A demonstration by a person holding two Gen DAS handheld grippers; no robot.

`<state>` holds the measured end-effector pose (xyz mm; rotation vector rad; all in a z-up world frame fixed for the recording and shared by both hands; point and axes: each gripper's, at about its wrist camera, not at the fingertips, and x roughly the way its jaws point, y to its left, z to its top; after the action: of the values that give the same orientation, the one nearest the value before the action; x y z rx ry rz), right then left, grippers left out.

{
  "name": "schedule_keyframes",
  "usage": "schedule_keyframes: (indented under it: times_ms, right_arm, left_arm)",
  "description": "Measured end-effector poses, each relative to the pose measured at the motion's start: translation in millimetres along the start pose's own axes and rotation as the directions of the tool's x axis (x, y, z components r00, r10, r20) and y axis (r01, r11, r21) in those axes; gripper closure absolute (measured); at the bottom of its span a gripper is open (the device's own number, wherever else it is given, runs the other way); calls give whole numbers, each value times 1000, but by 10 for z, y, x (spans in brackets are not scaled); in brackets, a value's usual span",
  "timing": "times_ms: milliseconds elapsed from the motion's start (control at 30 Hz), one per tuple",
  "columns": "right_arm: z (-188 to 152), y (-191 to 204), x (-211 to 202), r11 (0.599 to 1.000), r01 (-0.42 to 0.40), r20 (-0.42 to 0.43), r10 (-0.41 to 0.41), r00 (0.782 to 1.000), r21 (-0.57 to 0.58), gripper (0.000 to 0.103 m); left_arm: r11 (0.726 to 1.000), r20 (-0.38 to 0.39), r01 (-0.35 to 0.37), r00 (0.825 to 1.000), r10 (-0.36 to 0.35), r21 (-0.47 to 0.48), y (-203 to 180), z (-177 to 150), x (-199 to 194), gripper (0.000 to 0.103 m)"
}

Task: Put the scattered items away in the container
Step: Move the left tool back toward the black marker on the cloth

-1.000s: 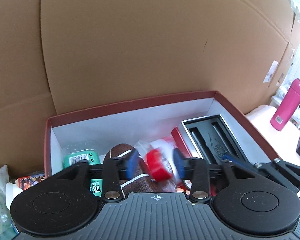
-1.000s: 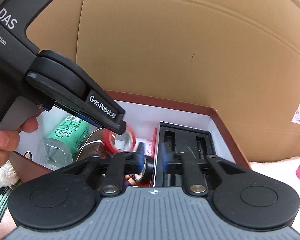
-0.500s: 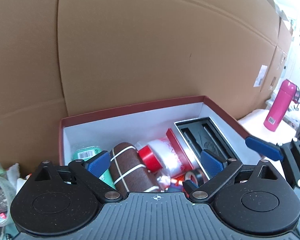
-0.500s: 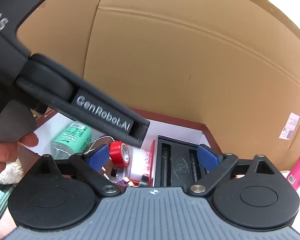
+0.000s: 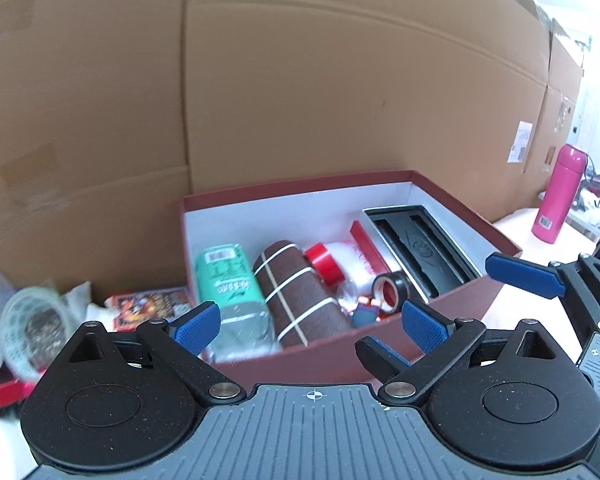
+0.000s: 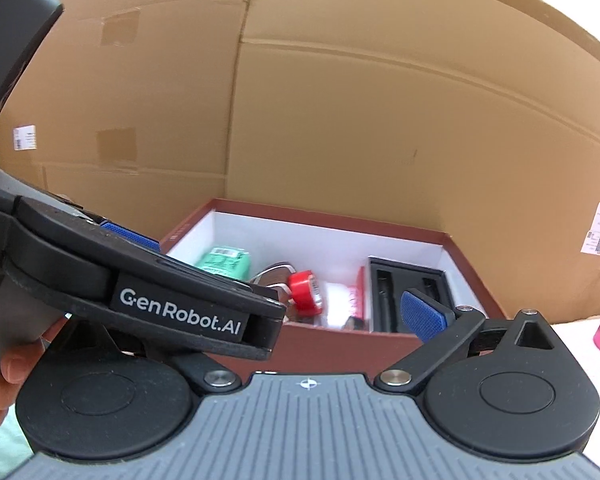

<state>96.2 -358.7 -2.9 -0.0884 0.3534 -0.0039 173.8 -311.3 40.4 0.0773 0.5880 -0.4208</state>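
A dark red box (image 5: 320, 364) with a white inside (image 6: 340, 240) holds a green can (image 5: 228, 280), a brown striped roll (image 5: 300, 292), a red-capped bottle (image 5: 332, 264), a black tape roll (image 5: 390, 290) and a black tray (image 5: 420, 248). My left gripper (image 5: 312, 326) is open and empty, just in front of the box's near wall. My right gripper (image 6: 300, 312) is open and empty, also in front of the box. Its left finger is hidden behind the left gripper's body (image 6: 160, 292). The right gripper's fingers (image 5: 524, 276) show at the right of the left wrist view.
Large cardboard boxes (image 5: 300, 80) stand right behind the red box. Scattered items lie left of it: a clear plastic cup (image 5: 28, 320), a colourful packet (image 5: 148, 306) and white wrapping. A pink bottle (image 5: 556, 196) stands on the white table at the far right.
Both grippers opened, letting the red-capped bottle and the black tape roll go into the box. Both then pulled back and up, away from the box.
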Motion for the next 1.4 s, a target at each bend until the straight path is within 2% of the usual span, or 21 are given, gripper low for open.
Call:
schedule_keyframes:
  times_ms: [433,800,933,1067,1267,1400]
  right_arm:
    - [-220,583,-402,994,-111,-24,110,994,-16,2]
    - [-475,1191,-468,969,-247,-76,245,967,-28,2]
    - [-526,1371,-450,964,-257,-93,251,963,-64,2]
    - [-532,1487,-403,961,-265,-109,256,960,-79,2]
    - [-558,1620,-328,958,-255,-130,239,962,-128,5]
    - [-568,1658,-249,956,-263,-155,243,958,-132,9]
  left_arm:
    - [990,17,-49,999,52,-129,373,-625,-640,0]
    - [977,-8,-137,991,137,-165,815,-1213,-993,0]
    - [968,-19,-181,983,180,-172,1032,-1346,-1076,0]
    - [953,-38,-204,979,200,-225,1308,-1443,-1098,1]
    - [948,-72,-207,978,195,-240,1519,-1502,-1004,12]
    - [944,-113,-191,980,166,-269,1632,-1537,-893,22]
